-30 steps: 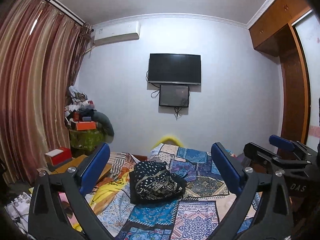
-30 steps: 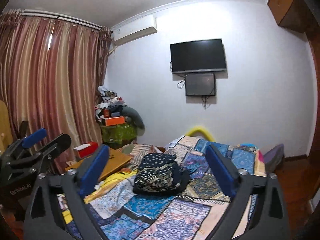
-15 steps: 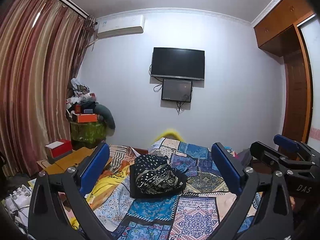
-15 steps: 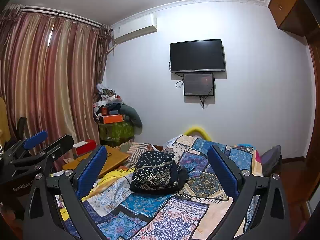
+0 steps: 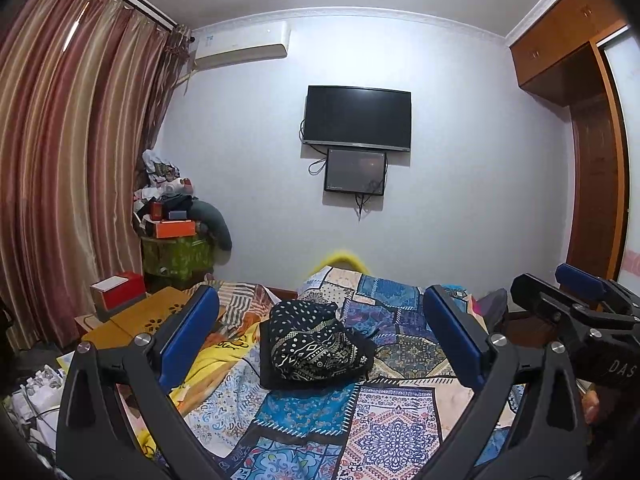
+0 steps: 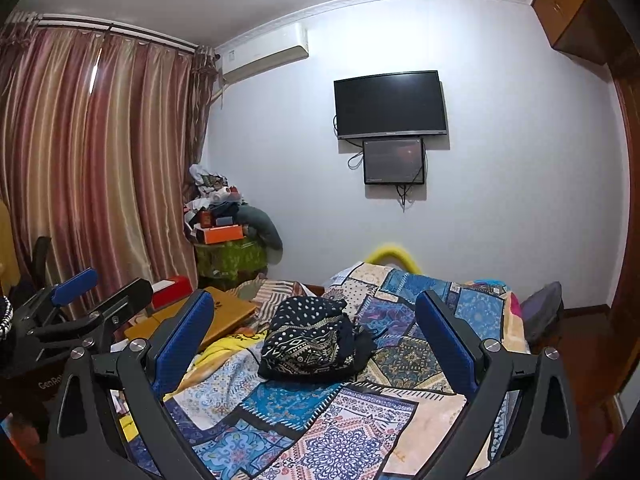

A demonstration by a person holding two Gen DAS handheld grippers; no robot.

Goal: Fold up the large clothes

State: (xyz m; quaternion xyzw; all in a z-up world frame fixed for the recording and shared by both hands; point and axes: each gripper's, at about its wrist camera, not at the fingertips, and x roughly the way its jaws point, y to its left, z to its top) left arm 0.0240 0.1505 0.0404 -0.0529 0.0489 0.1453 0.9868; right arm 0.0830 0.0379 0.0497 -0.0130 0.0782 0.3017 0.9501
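Observation:
A dark patterned garment (image 5: 316,346) lies in a folded bundle on the patchwork bedspread (image 5: 384,432), in the middle of the bed; it also shows in the right wrist view (image 6: 312,340). My left gripper (image 5: 320,328) is open and empty, held above the near part of the bed, well short of the bundle. My right gripper (image 6: 314,328) is open and empty too, at a similar distance. The right gripper shows at the right edge of the left wrist view (image 5: 576,304). The left gripper shows at the left edge of the right wrist view (image 6: 76,300).
A low wooden table (image 5: 136,316) with a red and white box (image 5: 118,290) stands left of the bed. A cluttered green stand (image 5: 176,256) is in the corner by the curtains (image 5: 68,184). A TV (image 5: 356,118) hangs on the far wall. A wooden wardrobe (image 5: 592,184) is on the right.
Both views have tilted slightly, showing the bundle a little lower and the room shifted. The garment has not moved. Both grippers stay open.

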